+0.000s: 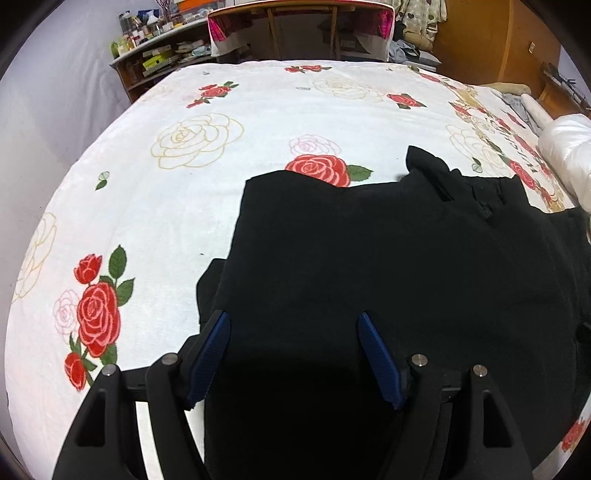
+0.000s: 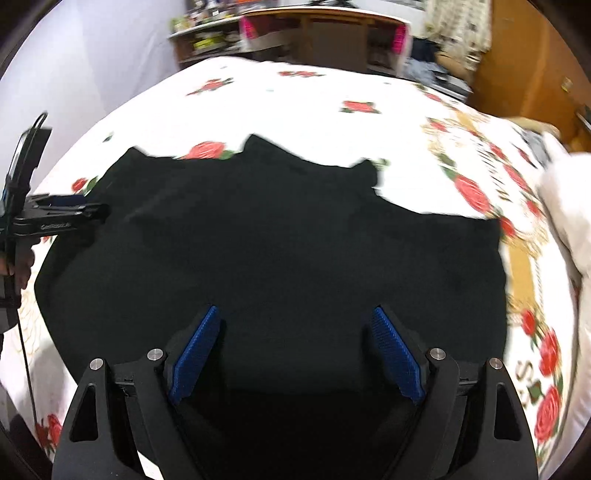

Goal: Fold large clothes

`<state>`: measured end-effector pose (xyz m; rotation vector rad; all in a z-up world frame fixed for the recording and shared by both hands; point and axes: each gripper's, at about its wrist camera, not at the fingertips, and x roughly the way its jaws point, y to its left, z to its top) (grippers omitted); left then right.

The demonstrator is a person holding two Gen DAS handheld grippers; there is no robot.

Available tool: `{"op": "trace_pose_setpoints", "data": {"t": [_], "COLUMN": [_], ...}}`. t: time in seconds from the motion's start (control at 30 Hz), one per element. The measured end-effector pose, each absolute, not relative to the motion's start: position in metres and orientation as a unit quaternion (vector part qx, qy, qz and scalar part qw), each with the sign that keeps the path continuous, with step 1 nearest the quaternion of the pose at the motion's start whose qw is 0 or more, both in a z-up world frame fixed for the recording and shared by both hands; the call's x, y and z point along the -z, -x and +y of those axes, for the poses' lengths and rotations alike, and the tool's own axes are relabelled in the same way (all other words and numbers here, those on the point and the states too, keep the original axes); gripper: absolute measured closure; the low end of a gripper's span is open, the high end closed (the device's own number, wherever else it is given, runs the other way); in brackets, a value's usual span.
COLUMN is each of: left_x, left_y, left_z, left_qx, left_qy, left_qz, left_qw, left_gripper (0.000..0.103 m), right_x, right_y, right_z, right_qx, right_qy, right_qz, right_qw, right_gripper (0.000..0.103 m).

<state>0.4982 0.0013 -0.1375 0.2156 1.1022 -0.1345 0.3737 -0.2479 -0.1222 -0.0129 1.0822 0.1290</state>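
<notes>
On the bed, toward its near edge, a black garment is spread flat over the rose-printed sheet. The left gripper and right gripper are held above it, jaws apart, nothing clamped between them.

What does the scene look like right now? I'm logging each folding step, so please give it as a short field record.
surface: bed with rose-print blanket
garment: black garment, lying on the blanket, partly folded
left gripper: open, over the garment's left part, nothing pinched
right gripper: open, above the garment, nothing pinched
background: cluttered shelf, wooden table
right edge: white padded bundle
</notes>
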Motion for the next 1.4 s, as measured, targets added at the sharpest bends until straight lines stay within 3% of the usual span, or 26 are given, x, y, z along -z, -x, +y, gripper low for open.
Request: {"op": "trace_pose_setpoints", "data": {"t": [0.23,0.37,0.53,0.7,0.9,1.4], "left_x": [0.144,0.138,0.136,0.134,0.133,0.109], "left_y": [-0.504,-0.506,-0.504,-0.502,-0.498,-0.480], "left_z": [0.013,0.024,0.038,0.042,0.037,0.043], "left_qx": [0.063,0.067,0.060,0.070,0.084,0.143], "left_qy": [-0.079,-0.062,-0.044,-0.053,-0.050,-0.004], "left_qz": [0.536,0.541,0.542,0.538,0.546,0.550], "left_qw": [0.838,0.836,0.837,0.838,0.832,0.823], "left_gripper": [0.025,0.025,0.025,0.025,0.025,0.023], "right_x": [0.157,0.136,0.115,0.159,0.169,0.077], "right_y": [-0.399,-0.404,-0.422,-0.443,-0.445,-0.373], "right_z": [-0.225,-0.217,-0.194,-0.170,-0.161,-0.293], "right_qx": [-0.058,-0.055,-0.092,-0.078,-0.068,-0.041], "right_qy": [0.006,0.043,-0.005,0.002,0.040,-0.077], "right_qz": [0.552,0.546,0.513,0.558,0.564,0.477], "right_qw": [0.831,0.835,0.853,0.826,0.822,0.874], "right_gripper": [0.018,0.018,0.018,0.018,0.018,0.018]}}
